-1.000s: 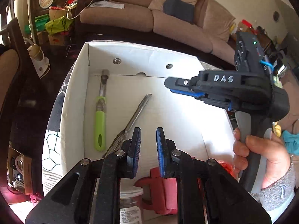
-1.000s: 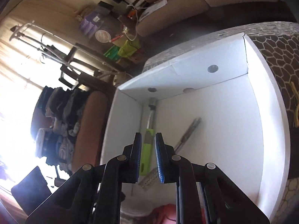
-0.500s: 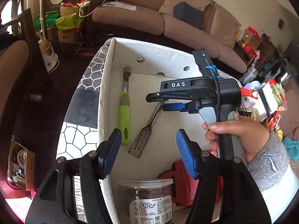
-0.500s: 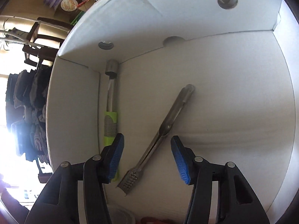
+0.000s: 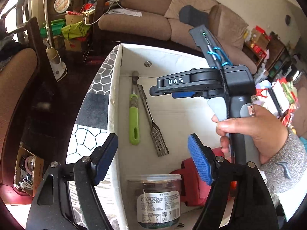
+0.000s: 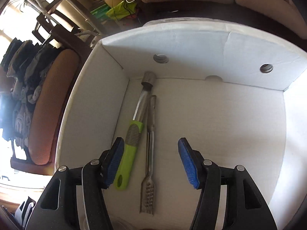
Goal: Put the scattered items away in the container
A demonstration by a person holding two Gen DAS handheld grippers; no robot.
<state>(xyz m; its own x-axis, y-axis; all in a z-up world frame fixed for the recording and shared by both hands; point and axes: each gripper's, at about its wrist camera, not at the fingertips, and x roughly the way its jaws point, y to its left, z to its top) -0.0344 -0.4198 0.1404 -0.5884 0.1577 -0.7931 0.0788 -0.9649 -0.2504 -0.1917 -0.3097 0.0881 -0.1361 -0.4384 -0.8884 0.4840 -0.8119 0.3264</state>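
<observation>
A white box [image 5: 115, 99] [image 6: 211, 44] holds a green-handled metal tool [image 5: 133, 113] [image 6: 132, 136] along its left wall, a slim metal grater tool [image 5: 151, 122] [image 6: 150, 153] beside it, a clear jar [image 5: 158, 199] with dark contents and a red item [image 5: 190, 178] at the near end. My left gripper [image 5: 152, 157] is open and empty above the box's near left wall. My right gripper [image 6: 150, 163] is open and empty above the two tools; in the left wrist view it [image 5: 172, 92] hovers over the box's middle.
The box has a hexagon-patterned outer side [image 5: 96, 88]. A brown sofa [image 5: 153, 23] stands behind it, a dark wooden chair [image 5: 23, 72] to the left, and cluttered shelves [image 5: 268, 44] to the right. Bags and boxes [image 5: 69, 30] lie on the floor at the back left.
Both grippers went from nearly shut to wide open. The grater tool has swung from a diagonal lie to lie parallel beside the green-handled tool. The right gripper has drawn back a little.
</observation>
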